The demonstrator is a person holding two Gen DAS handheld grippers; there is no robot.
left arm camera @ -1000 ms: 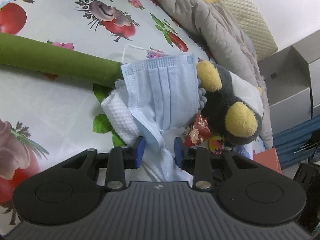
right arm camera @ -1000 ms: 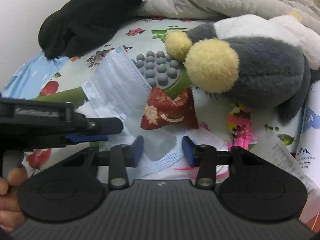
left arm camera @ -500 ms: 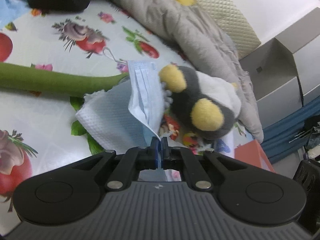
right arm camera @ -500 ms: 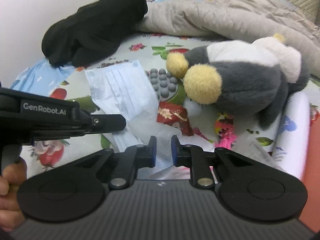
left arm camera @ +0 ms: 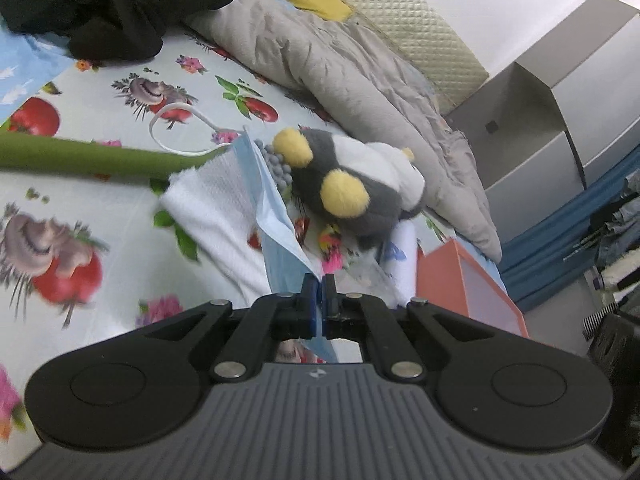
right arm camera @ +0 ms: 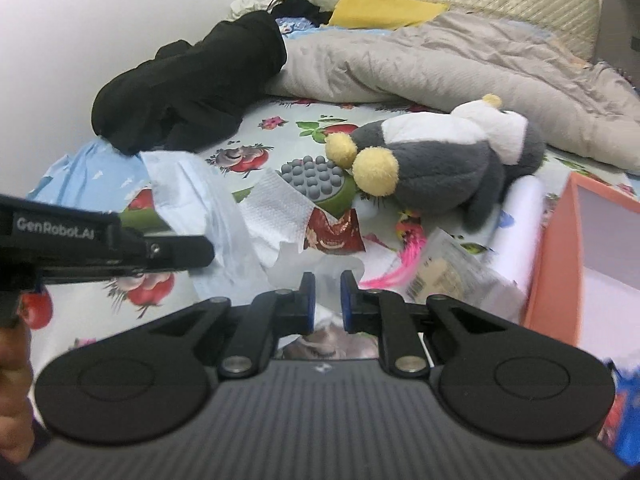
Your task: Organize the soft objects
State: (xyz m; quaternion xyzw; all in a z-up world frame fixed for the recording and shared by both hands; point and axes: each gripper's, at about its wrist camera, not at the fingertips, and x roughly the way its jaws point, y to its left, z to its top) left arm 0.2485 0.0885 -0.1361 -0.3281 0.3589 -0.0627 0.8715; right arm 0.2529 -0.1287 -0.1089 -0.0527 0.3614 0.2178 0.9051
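Note:
My left gripper is shut on a blue face mask and holds it up edge-on above the flowered bedsheet; the mask also shows in the right wrist view. My right gripper has its jaws nearly shut on a thin clear plastic wrapper. A white paper towel lies under the mask, next to a green massage stick with a grey knobbed head. A grey, white and yellow plush toy lies beyond.
A black garment and a grey quilt lie at the back of the bed. An orange box stands at the right. A red snack wrapper, a pink feather and a paper packet lie near my right gripper.
My left gripper closed on the mask and lifted it off the bed, turning it edge-on. My right gripper narrowed from open to nearly shut on the clear wrapper and pulled back.

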